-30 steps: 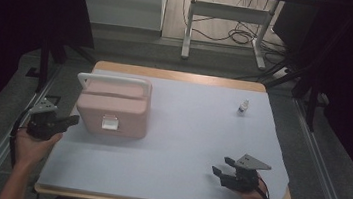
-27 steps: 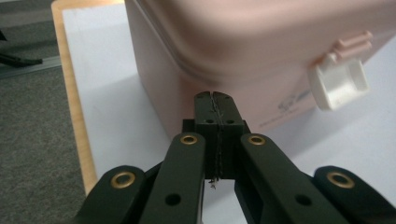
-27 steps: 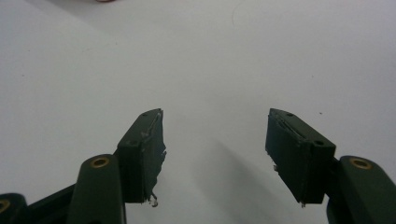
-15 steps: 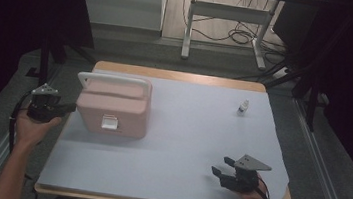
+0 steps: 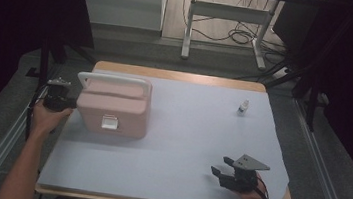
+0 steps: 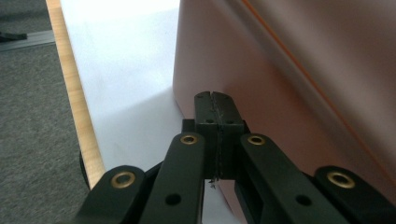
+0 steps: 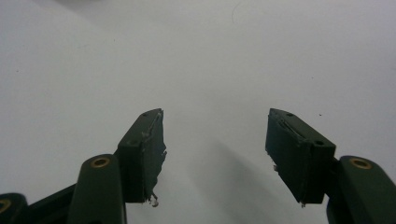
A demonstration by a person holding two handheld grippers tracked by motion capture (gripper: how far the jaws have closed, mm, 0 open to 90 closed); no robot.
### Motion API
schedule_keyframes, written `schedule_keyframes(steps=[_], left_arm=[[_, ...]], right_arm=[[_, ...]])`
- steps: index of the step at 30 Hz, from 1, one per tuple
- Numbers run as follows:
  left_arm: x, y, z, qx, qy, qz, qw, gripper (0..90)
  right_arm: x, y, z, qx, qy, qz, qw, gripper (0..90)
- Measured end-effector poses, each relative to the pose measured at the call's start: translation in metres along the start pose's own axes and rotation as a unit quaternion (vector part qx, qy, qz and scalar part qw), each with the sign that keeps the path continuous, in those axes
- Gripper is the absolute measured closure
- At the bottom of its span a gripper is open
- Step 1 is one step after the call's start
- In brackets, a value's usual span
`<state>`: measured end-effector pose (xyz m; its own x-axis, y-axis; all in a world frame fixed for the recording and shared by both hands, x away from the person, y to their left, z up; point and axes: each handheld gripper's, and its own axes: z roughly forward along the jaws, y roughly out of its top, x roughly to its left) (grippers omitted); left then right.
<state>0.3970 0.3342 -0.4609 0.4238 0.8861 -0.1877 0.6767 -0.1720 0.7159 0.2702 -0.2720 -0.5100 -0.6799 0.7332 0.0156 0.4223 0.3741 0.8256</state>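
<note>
Your left gripper (image 5: 58, 100) has come in along the table's left edge and now sits against the left end of the pink case (image 5: 113, 106), where a second ago it was lower down and clear of the case's near corner. Its jaws are pressed flat together with nothing between them, and in the left gripper view the tips (image 6: 217, 109) are right at the pink wall (image 6: 289, 79), either touching it or just short; the picture does not settle which. With closed jaws at the end wall, this looks like a set-up to push or steady the case rather than to grab it. Your left hand (image 5: 47, 117) wraps the gripper from below, forearm running up from the bottom edge, jaws aimed level toward the case.

The case stands on the white sheet (image 5: 184, 145) at the left of the table, white handle (image 5: 111, 79) at the back, latch (image 5: 108, 121) facing you. A small bottle (image 5: 243, 106) stands well apart, far right.

Your right gripper (image 5: 229, 173) has not shifted: it rests near the front right edge, jaws spread wide and empty over bare sheet (image 7: 205, 56).
</note>
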Motion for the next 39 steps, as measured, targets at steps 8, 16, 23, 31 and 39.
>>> schedule_keyframes(steps=[8,16,23,31,39], left_arm=[[0.000,0.004,0.007,-0.003,-0.003,-0.003,1.0000,90.0],[-0.007,0.008,0.013,-0.003,-0.008,0.005,1.0000,90.0],[-0.019,0.011,0.019,0.000,-0.020,0.019,0.9996,90.0],[-0.036,0.018,0.027,-0.001,-0.035,0.035,0.9988,90.0],[-0.053,0.021,0.039,-0.005,-0.057,0.043,0.9974,90.0]], right_arm=[[0.000,-0.001,0.002,0.003,0.000,-0.001,1.0000,37.5],[0.001,0.000,0.002,0.001,0.000,-0.007,1.0000,37.4],[0.001,-0.001,0.002,0.001,-0.001,-0.005,1.0000,37.3],[0.001,-0.001,0.002,0.001,-0.002,-0.005,1.0000,37.2],[0.000,-0.002,0.001,0.002,-0.003,-0.006,1.0000,37.2]])
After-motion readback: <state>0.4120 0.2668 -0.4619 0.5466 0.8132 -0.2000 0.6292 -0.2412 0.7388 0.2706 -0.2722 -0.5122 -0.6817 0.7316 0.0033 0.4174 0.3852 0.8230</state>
